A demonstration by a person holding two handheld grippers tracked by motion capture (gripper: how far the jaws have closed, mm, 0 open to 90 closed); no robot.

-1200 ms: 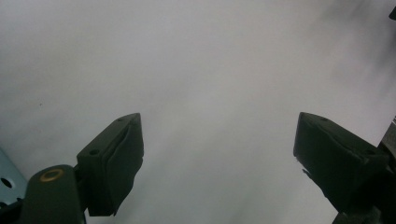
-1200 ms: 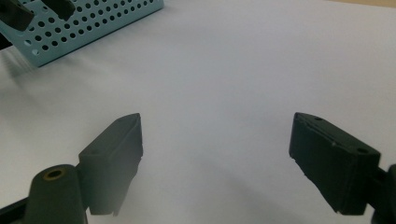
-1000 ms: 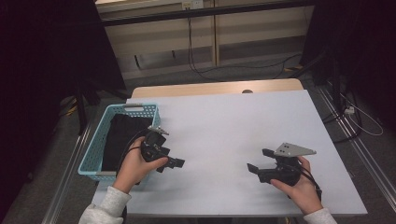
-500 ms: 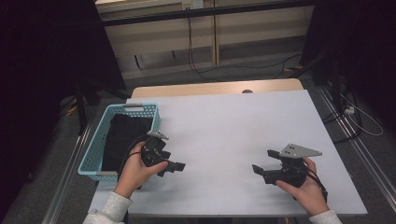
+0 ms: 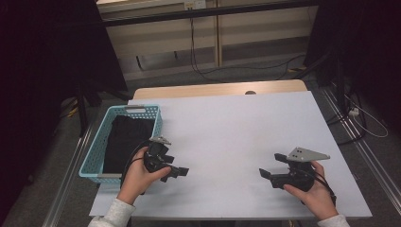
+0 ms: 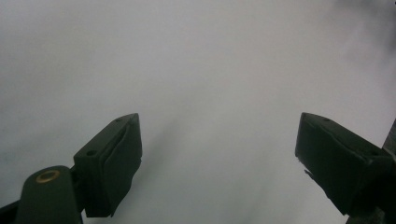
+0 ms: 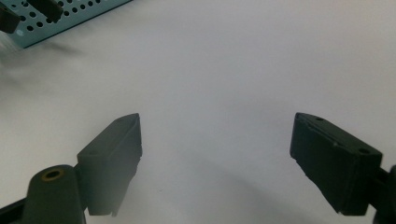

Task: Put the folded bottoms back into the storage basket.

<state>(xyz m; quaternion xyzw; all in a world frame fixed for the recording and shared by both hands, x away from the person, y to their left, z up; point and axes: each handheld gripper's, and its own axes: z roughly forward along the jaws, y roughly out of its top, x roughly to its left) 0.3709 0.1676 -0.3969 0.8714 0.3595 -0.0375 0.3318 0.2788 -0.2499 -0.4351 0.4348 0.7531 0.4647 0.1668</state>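
Left hand-held gripper (image 5: 176, 171) and right hand-held gripper (image 5: 269, 171) both gape wide, grasping nothing, above the white table (image 5: 227, 127)

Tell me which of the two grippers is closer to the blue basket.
The left gripper: it sits just beside the blue basket, while the right gripper is far across the white table.

— How is the black two-jaw left gripper (image 5: 176, 171) held?
— It is gripped from behind by the left hand (image 5: 137, 176), jaws spread wide, nothing between them.
— And the black right gripper (image 5: 270, 166) with the grey three-cornered plate?
— It is cradled in the right hand (image 5: 313, 194), jaws likewise parted and empty, pointed towards the other.
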